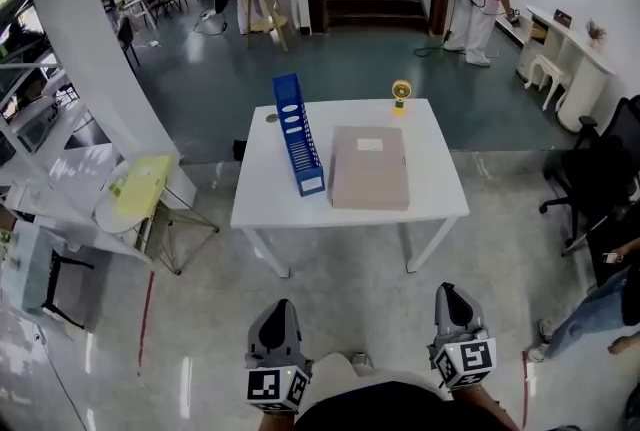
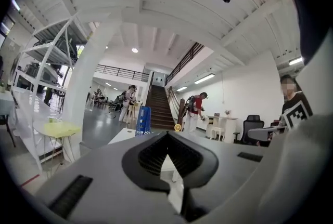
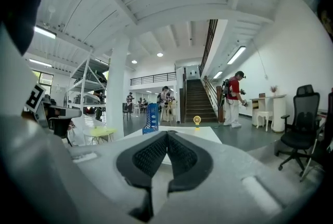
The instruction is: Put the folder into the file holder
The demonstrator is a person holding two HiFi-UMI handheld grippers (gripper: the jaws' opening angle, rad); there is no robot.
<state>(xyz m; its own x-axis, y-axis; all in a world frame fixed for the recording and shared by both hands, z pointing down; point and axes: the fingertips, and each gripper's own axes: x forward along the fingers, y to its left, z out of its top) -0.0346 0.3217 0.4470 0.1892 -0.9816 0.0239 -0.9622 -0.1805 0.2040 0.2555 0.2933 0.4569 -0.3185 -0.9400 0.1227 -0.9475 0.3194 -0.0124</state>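
Standing back from the white surface [image 1: 440,194], you hold both tools low in front of your body, well apart from anything on it. The left hand-held gripper [image 1: 277,307] and the right hand-held gripper [image 1: 447,293] each have their jaws pressed together on nothing, which suits an approach rather than a grasp. The beige folder [image 1: 370,167] lies flat on the right half of the surface, just beside the blue file holder [image 1: 298,131]. The holder stands upright on its long base with its top open, so I judge the folder must be lifted and turned on edge to drop in. A small yellow fan [image 1: 401,95] sits at the far edge, clear of that path. Nothing of the task looks done so far.
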